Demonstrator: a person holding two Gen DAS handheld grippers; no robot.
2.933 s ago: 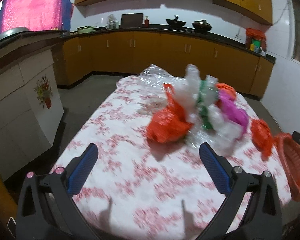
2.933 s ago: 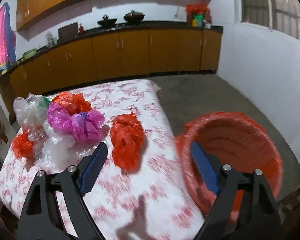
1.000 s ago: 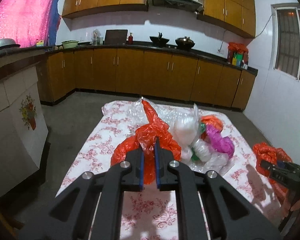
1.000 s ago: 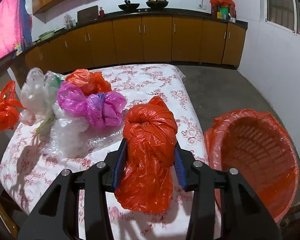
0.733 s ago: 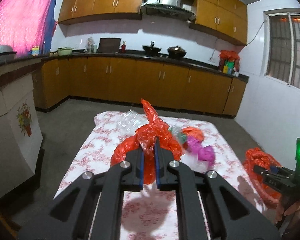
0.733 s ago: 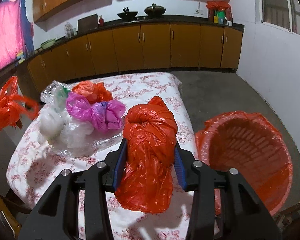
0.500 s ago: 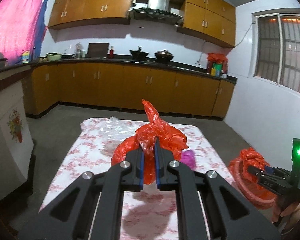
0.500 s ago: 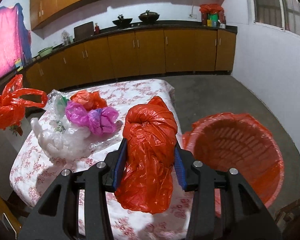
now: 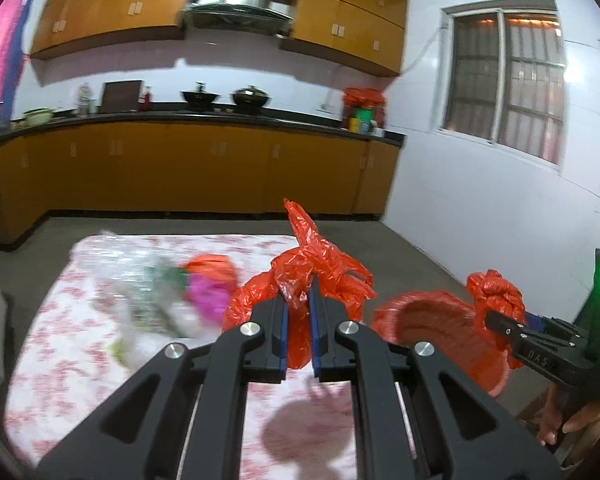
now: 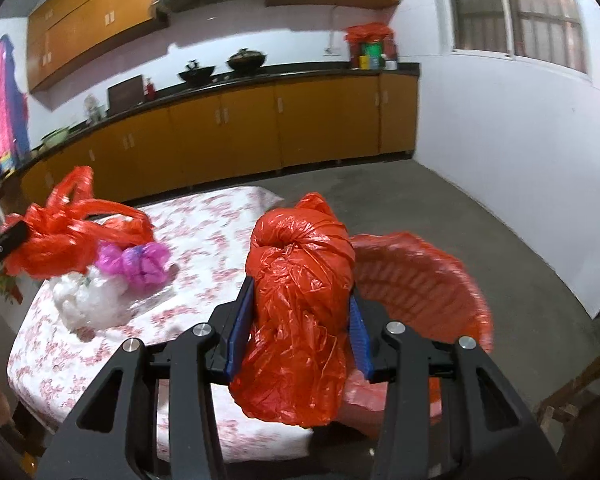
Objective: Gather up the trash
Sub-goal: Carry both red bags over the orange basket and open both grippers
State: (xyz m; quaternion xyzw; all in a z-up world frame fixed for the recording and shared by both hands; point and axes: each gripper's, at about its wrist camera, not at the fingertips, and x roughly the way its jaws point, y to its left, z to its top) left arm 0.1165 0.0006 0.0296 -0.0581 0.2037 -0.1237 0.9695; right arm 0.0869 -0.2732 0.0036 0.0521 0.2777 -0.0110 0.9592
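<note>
My left gripper [image 9: 299,312] is shut on a crumpled red plastic bag [image 9: 320,268] and holds it above the flowered table [image 9: 80,360]. It also shows in the right wrist view [image 10: 60,240]. My right gripper [image 10: 300,312] is shut on a knotted red plastic bag [image 10: 300,312], held just left of the red basket [image 10: 420,280]. In the left wrist view that bag [image 9: 494,292] hangs over the basket [image 9: 428,320]. Pink [image 10: 140,260], clear [image 10: 88,300] and orange [image 9: 212,268] bags lie on the table.
The red basket stands off the table's right edge, over the grey floor [image 10: 500,240]. Wooden kitchen cabinets [image 9: 180,168] with pots on the counter run along the back wall. A white wall [image 9: 500,220] with a window is on the right.
Both grippers closed on red bags and lifted them off the table. Both have since swung right toward the red basket, the views turning that way.
</note>
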